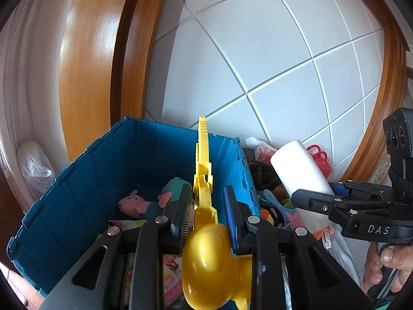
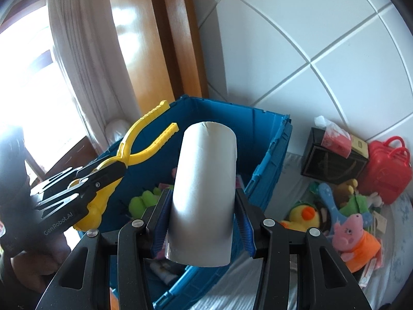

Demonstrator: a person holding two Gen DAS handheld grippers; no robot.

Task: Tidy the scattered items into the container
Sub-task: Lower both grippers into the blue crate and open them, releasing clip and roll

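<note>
- where lettering is showing, the right gripper (image 1: 304, 201) is carrying "das" on its body in the left wrist view, and the left gripper (image 2: 113, 169) is carrying "genrobot.ai" along its side in the right wrist view.
- one blue crate (image 1: 77, 180) is standing against the white tiled wall (image 1: 258, 51), and both grippers are hanging over it or at its rim.
- one yellow scoop tongs (image 1: 206, 232) is sitting between the left jaws, which are pressing on it from both sides near its hinge; its round cups are lying toward the camera and its two ridged handles (image 2: 155, 118) are spreading apart above the crate.
- one white paper roll (image 2: 204, 193) is being gripped by the right jaws, set wide and touching both its sides, with the roll tilting up over the crate's near edge.
- inside the crate one pink pig toy (image 1: 136, 204) and one green plush (image 2: 144, 199) are lying on flat packets.
- outside the crate, on the pale cloth (image 2: 397, 232), one yellow duck toy (image 2: 302, 214), one pig toy in an orange top (image 2: 353, 235), one blue paddle (image 2: 327, 196), one red plastic case (image 2: 384, 168) and one black box (image 2: 333, 160) are lying close together.
</note>
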